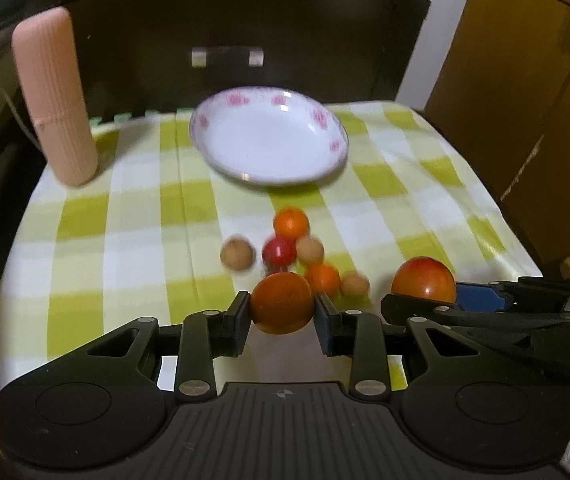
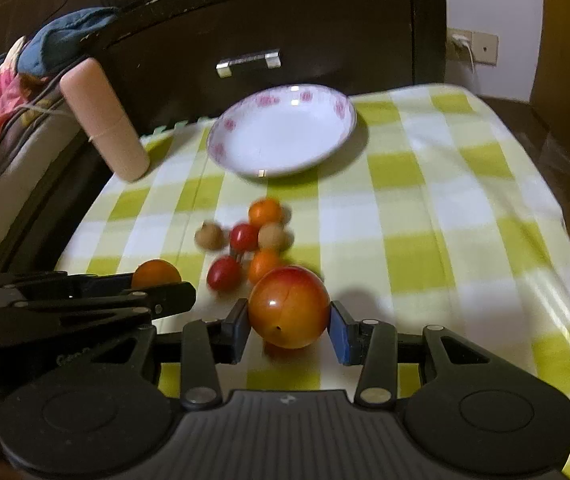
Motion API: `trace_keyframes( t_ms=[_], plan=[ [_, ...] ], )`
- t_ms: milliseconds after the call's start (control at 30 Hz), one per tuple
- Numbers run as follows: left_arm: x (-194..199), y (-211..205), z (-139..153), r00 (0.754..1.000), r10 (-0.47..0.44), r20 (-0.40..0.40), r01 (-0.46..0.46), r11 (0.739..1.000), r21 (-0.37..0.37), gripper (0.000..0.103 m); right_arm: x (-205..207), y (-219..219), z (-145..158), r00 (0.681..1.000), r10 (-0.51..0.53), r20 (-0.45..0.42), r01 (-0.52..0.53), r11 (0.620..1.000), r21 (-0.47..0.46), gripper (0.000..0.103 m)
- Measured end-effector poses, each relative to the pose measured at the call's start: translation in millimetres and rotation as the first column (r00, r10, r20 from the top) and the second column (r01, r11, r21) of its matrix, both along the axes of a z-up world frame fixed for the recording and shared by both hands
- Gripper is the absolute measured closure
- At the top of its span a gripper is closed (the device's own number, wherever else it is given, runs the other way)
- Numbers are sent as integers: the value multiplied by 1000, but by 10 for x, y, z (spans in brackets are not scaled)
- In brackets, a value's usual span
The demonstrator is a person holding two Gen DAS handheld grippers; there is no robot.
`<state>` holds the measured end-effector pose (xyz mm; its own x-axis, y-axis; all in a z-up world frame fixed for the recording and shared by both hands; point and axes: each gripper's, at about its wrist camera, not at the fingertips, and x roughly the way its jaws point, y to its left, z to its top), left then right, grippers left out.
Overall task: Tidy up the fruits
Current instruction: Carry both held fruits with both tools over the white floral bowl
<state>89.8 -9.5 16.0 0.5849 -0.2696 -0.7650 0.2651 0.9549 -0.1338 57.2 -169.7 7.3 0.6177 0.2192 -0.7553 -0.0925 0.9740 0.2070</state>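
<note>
A: Cylinder (image 1: 55, 96), pink, ribbed, upright at the far left corner of the checked cloth (image 1: 125, 248). Next?

B: Left gripper (image 1: 282, 308). Fingers pinched on 1 orange fruit (image 1: 282, 308), a pad against each side. From the right wrist view only the top of that fruit (image 2: 156, 273) peeks over the gripper.

A: Noted. Middle of the cloth?

B: Loose cluster, just ahead of both grippers. 1 tan ball (image 1: 237, 255) off to the left, 1 red one (image 1: 279, 251) beside it, 1 small orange one (image 1: 291, 223) at the far end nearest the plate, 1 more small orange (image 1: 323, 278) at the near end. The right view shows 2 red pieces, the nearer one (image 2: 224, 273) low in the cluster. The picture is blurred, so exact contact between them I cannot tell.

A: Plate?

B: Plate (image 1: 269, 140), white, pink flowers on the rim, beyond the cluster, near the dark drawer front (image 1: 245, 32).

A: Right side?

B: Right gripper (image 2: 289, 320). Blue-padded fingers close around 1 large red-orange fruit (image 2: 289, 312); whether the right pad touches it I cannot tell.
</note>
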Motion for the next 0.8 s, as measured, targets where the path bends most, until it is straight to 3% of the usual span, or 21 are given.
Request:
trace_keyframes(
  t_ms=[300,500,800],
  plan=[
    [817,-64,88,999,24,48,-24,1000,-7,63,814,-125,76,999,-10,47,10,1000,7,63],
    [1291,-60,-12,998,52,46,-51,998,-24,63,1388,-207,-18,998,2,65,-4,999,32,63],
    [1536,-69,-197,998,61,27,-61,998,-8,63,1717,-205,-259,993,51,107,-49,999,-18,63]
  ],
)
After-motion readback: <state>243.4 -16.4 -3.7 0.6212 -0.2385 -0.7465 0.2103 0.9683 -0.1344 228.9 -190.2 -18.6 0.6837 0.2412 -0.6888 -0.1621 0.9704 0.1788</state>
